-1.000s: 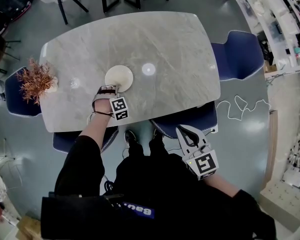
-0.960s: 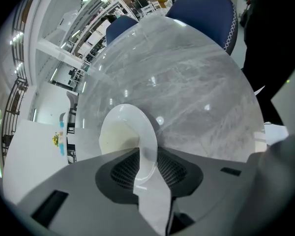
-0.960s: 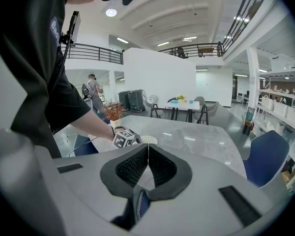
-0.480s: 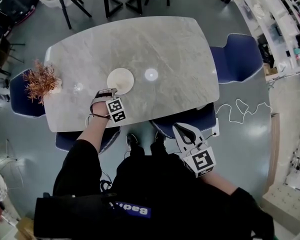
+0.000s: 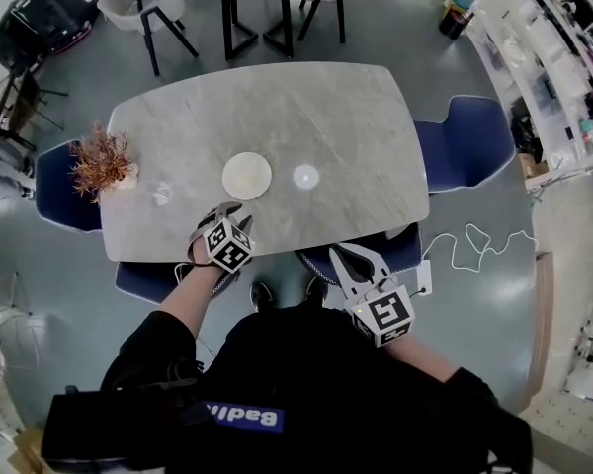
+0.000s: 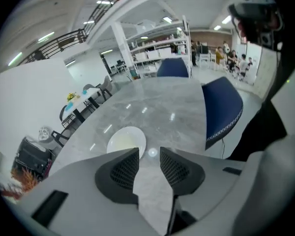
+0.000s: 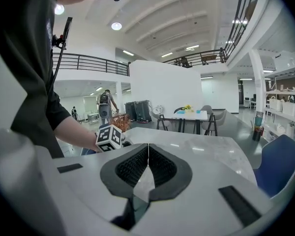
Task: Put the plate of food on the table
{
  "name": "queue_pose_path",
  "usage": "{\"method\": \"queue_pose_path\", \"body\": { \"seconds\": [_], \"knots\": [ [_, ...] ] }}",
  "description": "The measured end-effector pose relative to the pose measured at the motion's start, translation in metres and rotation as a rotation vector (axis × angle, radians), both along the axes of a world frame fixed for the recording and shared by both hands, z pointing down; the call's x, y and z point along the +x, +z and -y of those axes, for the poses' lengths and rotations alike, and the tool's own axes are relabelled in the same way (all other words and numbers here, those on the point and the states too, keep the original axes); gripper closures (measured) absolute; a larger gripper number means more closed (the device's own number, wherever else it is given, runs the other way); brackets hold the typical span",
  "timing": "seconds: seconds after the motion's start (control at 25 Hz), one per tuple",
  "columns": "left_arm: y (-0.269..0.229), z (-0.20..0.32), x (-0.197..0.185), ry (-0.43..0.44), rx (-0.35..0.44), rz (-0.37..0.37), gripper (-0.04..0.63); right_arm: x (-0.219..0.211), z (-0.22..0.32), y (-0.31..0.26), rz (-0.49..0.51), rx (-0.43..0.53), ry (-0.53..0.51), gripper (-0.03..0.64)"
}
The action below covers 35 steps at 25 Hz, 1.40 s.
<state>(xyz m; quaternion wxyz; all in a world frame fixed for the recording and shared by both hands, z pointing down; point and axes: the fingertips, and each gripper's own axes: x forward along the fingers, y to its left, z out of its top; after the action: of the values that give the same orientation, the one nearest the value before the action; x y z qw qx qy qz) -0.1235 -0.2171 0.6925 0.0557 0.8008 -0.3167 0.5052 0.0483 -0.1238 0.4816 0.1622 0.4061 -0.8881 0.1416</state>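
A round cream plate (image 5: 247,176) lies flat on the grey marble table (image 5: 356,117), left of the middle. The left gripper view shows the same plate (image 6: 126,141) just beyond the jaws. My left gripper (image 5: 227,211) hovers above the table's near edge, a short way from the plate and not touching it. Its jaws have just been opening and stand open with only the tabletop showing between them. My right gripper (image 5: 350,256) hangs off the table over the near blue chair, with its pads (image 7: 137,163) pressed together and nothing in them.
A reddish dried plant in a small pot (image 5: 103,161) stands at the table's left end, with a small glass (image 5: 162,194) beside it. Blue chairs (image 5: 469,131) flank the table. A white cable (image 5: 474,233) lies on the floor at the right. Dark-legged tables and chairs (image 5: 262,8) stand beyond.
The left gripper has let go of the plate's near rim, opened, and drawn back and up towards the table's near edge while rolling. The plate stays put. The right gripper rose slightly.
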Motion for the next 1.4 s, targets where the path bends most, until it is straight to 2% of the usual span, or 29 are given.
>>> {"method": "queue_pose_path", "body": {
  "seconds": [0.24, 0.4, 0.52, 0.72, 0.96, 1.24, 1.4],
  "knots": [
    [-0.085, -0.047, 0.041, -0.113, 0.015, -0.382, 0.460, -0.008, 0.002, -0.011, 0.018, 0.023, -0.028, 0.605],
    [-0.133, -0.082, 0.062, -0.084, 0.016, -0.564, 0.468, -0.017, 0.000, -0.016, 0.028, 0.031, -0.059, 0.604],
    [-0.162, -0.095, 0.068, -0.059, 0.046, -0.672, 0.530, -0.027, -0.004, -0.013, 0.042, 0.033, -0.092, 0.604],
    [-0.214, -0.103, 0.074, -0.006, 0.107, -0.800, 0.584, -0.040, -0.009, -0.017, 0.053, 0.048, -0.145, 0.605],
    [-0.271, -0.120, 0.074, 0.056, 0.149, -0.973, 0.586, -0.058, -0.015, -0.031, 0.081, 0.061, -0.213, 0.606],
    [-0.278, -0.136, 0.078, 0.096, 0.156, -0.986, 0.588, -0.065, -0.023, -0.035, 0.135, 0.106, -0.280, 0.606],
    [-0.271, -0.139, 0.082, 0.115, 0.146, -1.000, 0.588, -0.068, -0.029, -0.041, 0.133, 0.083, -0.298, 0.606]
  ]
}}
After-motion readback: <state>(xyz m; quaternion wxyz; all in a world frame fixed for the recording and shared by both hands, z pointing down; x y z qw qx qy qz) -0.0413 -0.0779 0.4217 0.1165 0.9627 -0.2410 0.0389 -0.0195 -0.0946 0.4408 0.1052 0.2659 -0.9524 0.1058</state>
